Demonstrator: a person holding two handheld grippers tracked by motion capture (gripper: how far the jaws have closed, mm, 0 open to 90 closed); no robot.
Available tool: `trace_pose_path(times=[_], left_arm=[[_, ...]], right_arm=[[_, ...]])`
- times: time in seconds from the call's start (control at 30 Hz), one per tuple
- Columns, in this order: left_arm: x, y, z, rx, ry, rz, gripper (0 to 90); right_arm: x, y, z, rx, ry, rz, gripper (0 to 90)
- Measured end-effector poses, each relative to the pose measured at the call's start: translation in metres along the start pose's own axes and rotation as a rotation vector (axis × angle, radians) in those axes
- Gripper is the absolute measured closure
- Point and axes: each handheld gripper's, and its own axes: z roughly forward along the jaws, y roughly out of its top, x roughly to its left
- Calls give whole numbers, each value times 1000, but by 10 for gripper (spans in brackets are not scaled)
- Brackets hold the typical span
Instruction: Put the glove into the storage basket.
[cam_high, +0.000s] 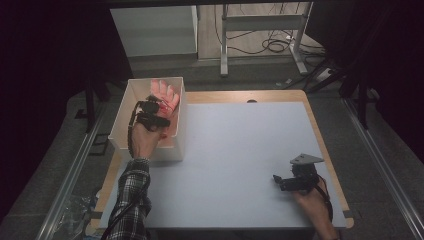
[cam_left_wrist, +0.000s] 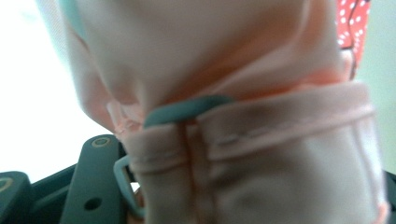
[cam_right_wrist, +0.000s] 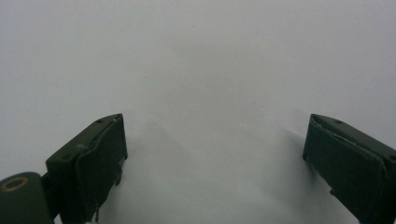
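Observation:
A white box (cam_high: 119, 125) stands at the table's far left corner with pink cloth (cam_high: 167, 95) inside it. My left gripper (cam_high: 152, 117) reaches down into the box and is shut on a fold of that pink cloth (cam_left_wrist: 261, 154). In the left gripper view the hemmed fabric bunches right over the jaws, with one black finger (cam_left_wrist: 93, 179) showing at the left. A teal loop (cam_left_wrist: 187, 112) and a red scrap with white dots (cam_left_wrist: 352, 28) lie in the cloth. My right gripper (cam_high: 279, 181) rests low at the table's near right, open (cam_right_wrist: 215, 149), with nothing between its jaws.
A pale grey mat (cam_high: 235, 150) covers the wooden table top (cam_high: 320, 135). Beyond the far edge stand a metal desk frame (cam_high: 224, 45) and cables (cam_high: 275, 45) on the floor. A crumpled plastic bag (cam_high: 75, 215) lies at the lower left.

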Motion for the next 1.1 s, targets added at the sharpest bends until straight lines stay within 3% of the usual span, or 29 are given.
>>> trace_pose_path(times=[0.33, 0.47, 0.7, 1.1], left_arm=[[-8, 7, 18, 95, 42, 10, 391], [-8, 10, 22, 123, 37, -1, 374], [-12, 14, 31, 188, 50, 14, 279], [-6, 13, 22, 154, 16, -2, 64]], right_arm=[[0, 0, 0, 0, 0, 0, 65], [0, 0, 0, 0, 0, 0, 65], [0, 0, 0, 0, 0, 0, 65], [0, 0, 0, 0, 0, 0, 65]])
